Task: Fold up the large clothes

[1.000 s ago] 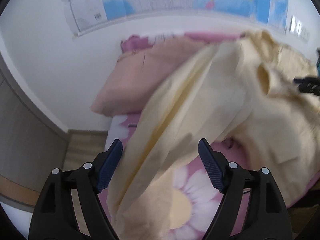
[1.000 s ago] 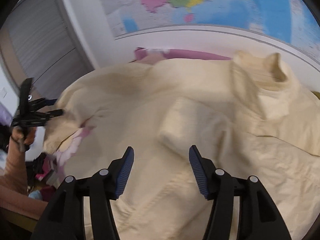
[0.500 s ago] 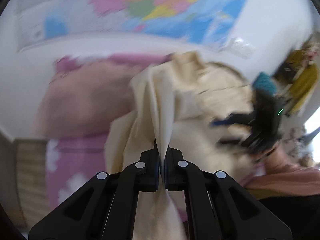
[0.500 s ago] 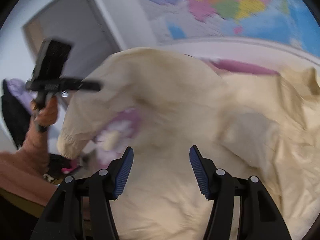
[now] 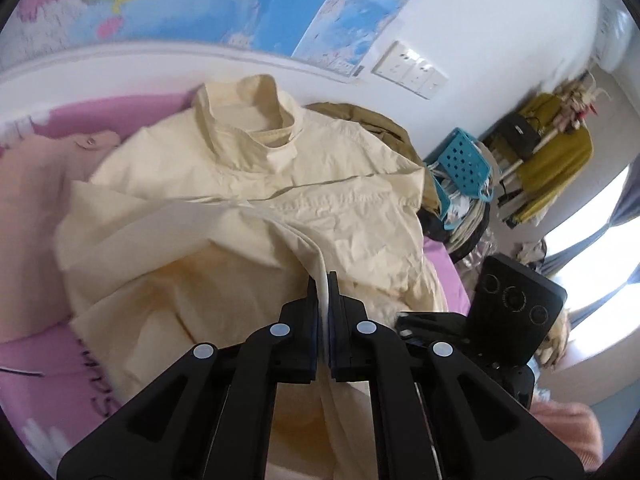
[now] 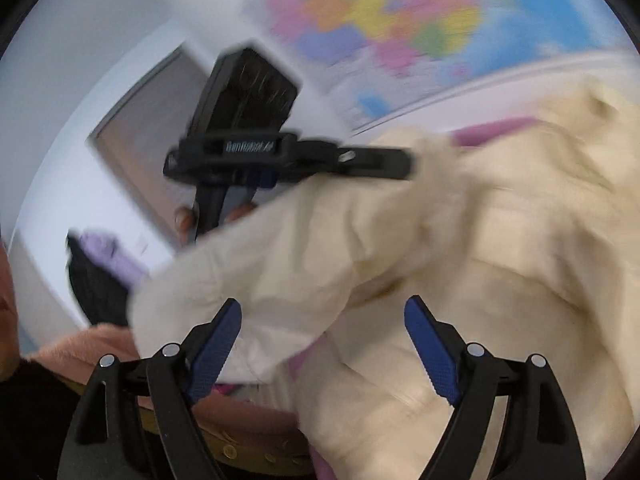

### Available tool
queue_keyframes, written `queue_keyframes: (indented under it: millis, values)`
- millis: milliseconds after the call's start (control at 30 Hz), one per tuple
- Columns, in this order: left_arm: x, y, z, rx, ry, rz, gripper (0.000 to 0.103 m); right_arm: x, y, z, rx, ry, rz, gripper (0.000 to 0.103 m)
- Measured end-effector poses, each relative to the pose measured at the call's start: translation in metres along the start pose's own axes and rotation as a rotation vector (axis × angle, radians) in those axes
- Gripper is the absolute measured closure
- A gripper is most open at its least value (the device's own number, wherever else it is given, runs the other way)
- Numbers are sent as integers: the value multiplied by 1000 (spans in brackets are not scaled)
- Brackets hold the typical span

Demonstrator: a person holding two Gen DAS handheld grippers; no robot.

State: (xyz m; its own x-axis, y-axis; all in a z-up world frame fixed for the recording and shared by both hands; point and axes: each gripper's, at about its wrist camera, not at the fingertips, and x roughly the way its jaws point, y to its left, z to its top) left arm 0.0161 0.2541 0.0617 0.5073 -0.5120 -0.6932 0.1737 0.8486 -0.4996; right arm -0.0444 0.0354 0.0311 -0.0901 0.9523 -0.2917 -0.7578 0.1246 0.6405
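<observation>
The cream shirt lies spread across the pink bedsheet, collar upright at the end of the shirt nearest the wall map. The left gripper has its jaws pressed together on a fold of the shirt's fabric; the pinched edge runs from the jaws back over the shirt body toward the collar. A pink pillow rests against the shirt on the side away from the wall sockets. An olive-brown garment lies just behind the shirt's shoulder, between the shirt and the wall below the sockets. A blue perforated basket sits beyond that same shoulder, near the olive garment. The right gripper has its jaws spread wide, with blue pads visible on the inner faces; loose shirt fabric sits between and beyond them, but the view is motion-blurred and contact with the pads cannot be confirmed. In the right wrist view the left gripper appears side-on, above the shirt, with its tip at the raised fabric edge
</observation>
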Motion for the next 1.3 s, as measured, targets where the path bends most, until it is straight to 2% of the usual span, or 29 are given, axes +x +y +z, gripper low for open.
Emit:
queue_keyframes:
  millis: [100, 200, 233, 300, 333, 367, 433, 500, 533, 567, 600, 633, 667, 800, 867, 933, 1000, 1067, 1200, 1300]
  values:
    - [27, 0, 7, 9, 14, 29, 92, -38, -25, -12, 119, -86, -27, 20]
    - [50, 13, 13, -45, 62, -31, 86, -61, -35, -27, 171, -123, -72, 12]
    - [56, 15, 14, -53, 61, -24, 81, -64, -34, -33, 169, -123, -100, 8]
    - [63, 19, 15, -66, 57, -2, 56, -61, -30, -42, 158, -95, -138, 7]
    - [64, 20, 14, -70, 51, -10, 56, -58, -29, -44, 145, -75, -173, 6]
    - [64, 20, 14, -72, 45, -34, 56, -49, -28, -45, 116, -39, -264, 6]
    - [57, 20, 13, -75, 25, -86, 53, -37, -33, -48, 97, -8, -360, 7]
    - [40, 15, 10, -48, -25, -114, 46, -26, -41, -51, 91, 41, -426, 17]
    - [32, 12, 9, -34, -44, -120, 44, -21, -45, -53, 85, 67, -451, 32]
    - [18, 9, 6, -5, -77, -119, 42, -21, -49, -56, 80, 86, -468, 62]
    - [10, 8, 4, 7, -96, -115, 39, -23, -52, -55, 79, 104, -473, 77]
    - [-4, 8, -1, 25, -131, -97, 39, -29, -55, -51, 94, 92, -457, 86]
    - [-13, 10, -3, 36, -153, -77, 39, -39, -56, -46, 108, 60, -436, 89]
    - [-36, 28, -14, 41, -207, 33, 39, -79, -50, -12, 72, -47, -475, 94]
    - [-34, 43, -22, 22, -192, 60, 39, -97, -56, 8, 92, -92, -479, 95]
    - [-26, 52, -29, 20, -163, 70, 39, -112, -62, 27, 93, -116, -529, 95]
    - [-6, 61, -41, 29, -115, 117, 39, -120, -71, 42, 100, -119, -548, 95]
    - [15, 71, -51, 12, -62, 130, 39, -120, -84, 52, 102, -111, -605, 96]
    - [49, 90, -62, -28, 13, 178, 42, -110, -129, 56, 176, -58, -662, 97]
    - [48, 93, -57, -23, 7, 183, 43, -95, -161, 48, 248, -17, -693, 96]
